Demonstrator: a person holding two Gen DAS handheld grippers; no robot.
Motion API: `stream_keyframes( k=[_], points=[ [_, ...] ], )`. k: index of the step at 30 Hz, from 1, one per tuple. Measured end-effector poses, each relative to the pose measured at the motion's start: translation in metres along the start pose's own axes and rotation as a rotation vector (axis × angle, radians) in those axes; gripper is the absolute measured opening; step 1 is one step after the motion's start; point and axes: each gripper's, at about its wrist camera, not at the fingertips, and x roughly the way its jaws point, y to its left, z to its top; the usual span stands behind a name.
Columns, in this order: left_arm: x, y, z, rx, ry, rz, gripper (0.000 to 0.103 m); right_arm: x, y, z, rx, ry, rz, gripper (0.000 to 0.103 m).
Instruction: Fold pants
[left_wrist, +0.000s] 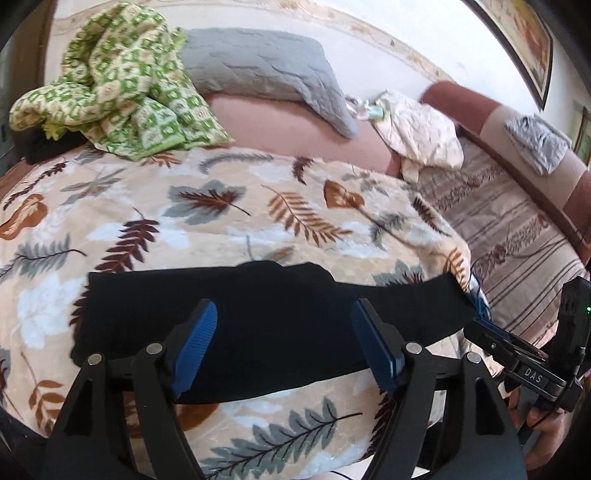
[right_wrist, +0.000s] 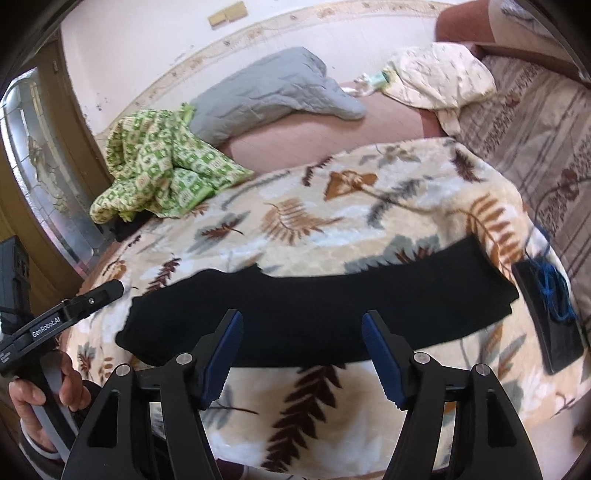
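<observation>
Black pants (left_wrist: 280, 314) lie folded lengthwise as a long strip across the near part of a leaf-patterned blanket (left_wrist: 221, 206). They also show in the right wrist view (right_wrist: 332, 310). My left gripper (left_wrist: 284, 347) is open and empty, its blue pads just above the strip's middle-left. My right gripper (right_wrist: 303, 354) is open and empty, above the strip's near edge. The right gripper also shows at the right edge of the left wrist view (left_wrist: 480, 325), near the pants' right end. The left gripper shows at the left of the right wrist view (right_wrist: 118, 286), its state unclear there.
A green patterned quilt (left_wrist: 110, 81), a grey pillow (left_wrist: 258, 70) and a cream cloth (left_wrist: 424, 129) lie at the back of the bed. A dark flat object with blue cord (right_wrist: 550, 314) lies right of the pants. A door (right_wrist: 37, 166) stands at left.
</observation>
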Motion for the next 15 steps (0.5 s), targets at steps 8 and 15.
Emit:
stream_keyframes(
  k=[8,15],
  points=[
    [0.039,-0.027,0.001,0.048,0.056,-0.03,0.076,0.023,-0.051,-0.012,0.084,0.058,-0.04,0.068],
    [0.063,-0.038,-0.003,0.052,0.091,-0.116,0.082,0.025,-0.086,-0.021,0.16,0.074,-0.077,0.069]
  ],
)
